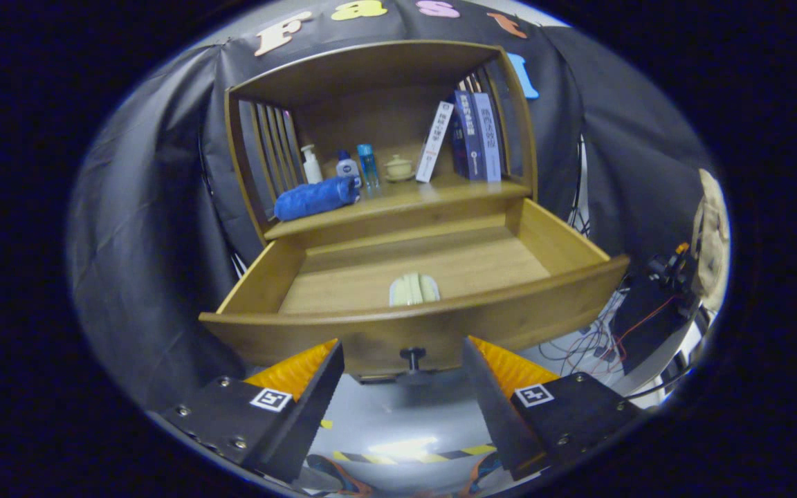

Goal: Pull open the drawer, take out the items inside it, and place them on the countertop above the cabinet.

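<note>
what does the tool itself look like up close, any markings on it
The tool has two wedge-shaped fingers with ribbed inner pads and finely toothed edges. Each sits on a flat dark mounting block fastened with small screws, and each block carries a square black-and-white fiducial marker. No cables are visible on it.

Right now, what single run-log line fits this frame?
drawer: pulled open | pale item: inside, near the front wall | gripper: open, fingers either side of knob, not gripping | countertop: rolled blue towel, bottles, books

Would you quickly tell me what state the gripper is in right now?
Gripper: jaws open, holding nothing, either side of the drawer knob.
</note>
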Available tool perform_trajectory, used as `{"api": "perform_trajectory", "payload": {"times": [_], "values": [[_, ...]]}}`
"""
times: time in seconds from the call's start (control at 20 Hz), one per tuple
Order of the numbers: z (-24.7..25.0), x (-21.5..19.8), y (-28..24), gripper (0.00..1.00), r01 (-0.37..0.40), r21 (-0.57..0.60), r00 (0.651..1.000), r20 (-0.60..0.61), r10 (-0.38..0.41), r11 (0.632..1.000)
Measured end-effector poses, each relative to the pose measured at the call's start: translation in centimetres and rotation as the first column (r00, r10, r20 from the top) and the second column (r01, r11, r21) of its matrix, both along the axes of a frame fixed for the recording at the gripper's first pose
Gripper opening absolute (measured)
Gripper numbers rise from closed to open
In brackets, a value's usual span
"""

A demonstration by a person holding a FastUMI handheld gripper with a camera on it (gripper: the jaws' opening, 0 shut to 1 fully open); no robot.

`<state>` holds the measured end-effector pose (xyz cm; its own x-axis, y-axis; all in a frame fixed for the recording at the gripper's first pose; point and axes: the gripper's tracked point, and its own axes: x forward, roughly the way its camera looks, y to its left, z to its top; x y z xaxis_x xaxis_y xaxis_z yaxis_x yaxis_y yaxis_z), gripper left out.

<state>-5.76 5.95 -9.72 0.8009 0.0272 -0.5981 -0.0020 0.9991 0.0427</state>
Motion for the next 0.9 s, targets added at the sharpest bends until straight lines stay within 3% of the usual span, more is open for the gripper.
{"api": "perform_trajectory", "payload": {"times": [0.45, 0.75, 0.9], "values": [[0.6, 7.0, 0.6, 1.0, 0.002, -0.093, 1.0, -0.018, -0.004, 0.996], [-3.9, 11.1, 0.5, 1.0, -0.013, -0.135, 0.988, -0.154, -0.008, 0.991], [-6.8, 12.4, -0.3, 1.0, 0.009, -0.124, 0.96, -0.278, -0.044, 0.992]]}}
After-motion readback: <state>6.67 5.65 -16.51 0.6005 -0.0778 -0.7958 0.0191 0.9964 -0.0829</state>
